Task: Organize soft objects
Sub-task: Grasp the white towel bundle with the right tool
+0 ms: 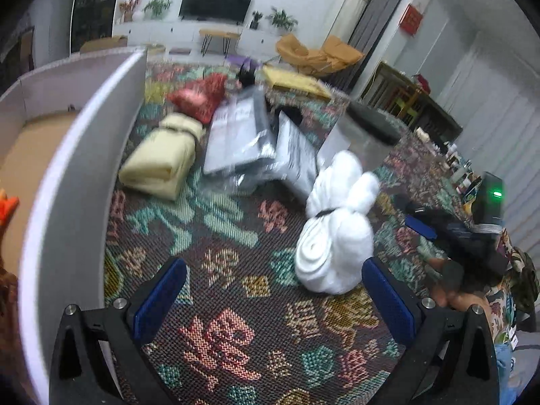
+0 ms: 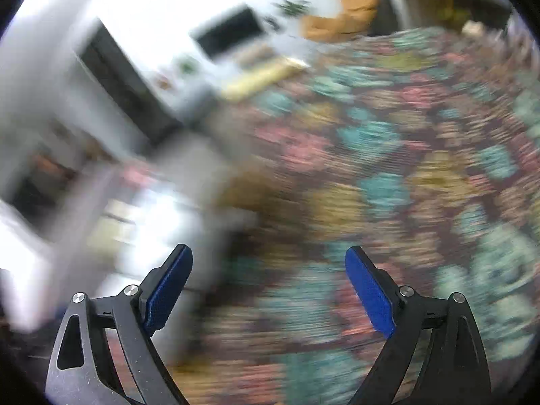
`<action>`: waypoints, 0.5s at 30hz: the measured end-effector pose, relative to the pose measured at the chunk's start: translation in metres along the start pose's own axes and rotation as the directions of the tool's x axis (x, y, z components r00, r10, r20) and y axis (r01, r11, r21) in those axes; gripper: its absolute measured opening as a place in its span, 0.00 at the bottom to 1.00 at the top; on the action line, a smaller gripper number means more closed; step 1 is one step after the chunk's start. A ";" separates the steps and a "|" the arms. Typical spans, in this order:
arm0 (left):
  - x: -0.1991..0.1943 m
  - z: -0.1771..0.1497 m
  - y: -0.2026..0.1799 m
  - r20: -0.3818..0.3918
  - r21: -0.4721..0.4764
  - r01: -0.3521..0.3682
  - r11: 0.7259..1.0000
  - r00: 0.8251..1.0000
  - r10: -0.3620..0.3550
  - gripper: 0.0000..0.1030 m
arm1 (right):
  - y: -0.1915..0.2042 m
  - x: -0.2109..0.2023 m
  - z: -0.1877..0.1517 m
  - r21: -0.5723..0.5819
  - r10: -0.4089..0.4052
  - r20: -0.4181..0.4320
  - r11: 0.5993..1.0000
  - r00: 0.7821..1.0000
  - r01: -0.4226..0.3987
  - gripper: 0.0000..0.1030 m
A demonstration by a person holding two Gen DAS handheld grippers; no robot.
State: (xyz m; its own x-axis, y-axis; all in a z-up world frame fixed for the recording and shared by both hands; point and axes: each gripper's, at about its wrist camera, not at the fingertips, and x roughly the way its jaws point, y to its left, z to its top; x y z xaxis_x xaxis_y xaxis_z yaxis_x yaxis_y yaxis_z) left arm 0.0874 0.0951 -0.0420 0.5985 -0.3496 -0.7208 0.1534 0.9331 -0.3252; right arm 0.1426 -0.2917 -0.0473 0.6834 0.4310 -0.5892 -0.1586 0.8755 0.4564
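Observation:
My left gripper [image 1: 274, 266] is open and empty above the patterned cloth [image 1: 236, 303]. A white rolled towel shaped like a rabbit [image 1: 332, 233] stands just ahead of its right finger [image 1: 388, 297]. Further back lie a folded pale yellow blanket [image 1: 162, 158], a red cushion [image 1: 199, 98] and grey plastic-wrapped packages [image 1: 243, 141]. A white-walled box [image 1: 67, 155] stands at the left, with a brown and orange plush toy [image 1: 6, 236] at its edge. My right gripper [image 2: 269, 256] is open and empty over the same cloth; that view is heavily blurred.
A dark device with a green light [image 1: 489, 199] and small bottles line the right side of the table. A flat yellow cushion [image 1: 293, 81] lies at the far end. Beyond are a TV [image 1: 216, 1], plants and an orange chair [image 1: 317, 54].

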 end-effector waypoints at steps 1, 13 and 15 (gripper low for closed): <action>-0.005 0.002 0.000 0.014 0.002 -0.001 1.000 1.000 0.001 1.00 | 0.009 -0.002 0.000 -0.009 0.055 -0.012 0.998 0.998 -0.056 0.91; -0.011 0.013 0.005 0.026 -0.009 -0.074 0.997 0.997 0.074 1.00 | 0.069 0.063 -0.037 -0.092 0.072 -0.251 0.991 0.965 -0.098 0.46; -0.002 0.017 0.004 -0.001 -0.005 -0.094 0.996 0.996 0.094 1.00 | 0.059 0.047 -0.035 -0.051 0.067 -0.209 0.996 0.976 -0.080 0.44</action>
State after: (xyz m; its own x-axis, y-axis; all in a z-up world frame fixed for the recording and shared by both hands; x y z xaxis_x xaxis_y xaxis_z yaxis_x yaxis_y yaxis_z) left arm 0.1002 0.1012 -0.0314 0.6096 -0.2603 -0.7488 0.0925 0.9615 -0.2589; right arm 0.1406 -0.2124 -0.0712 0.5072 0.5251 -0.6834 -0.2486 0.8484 0.4674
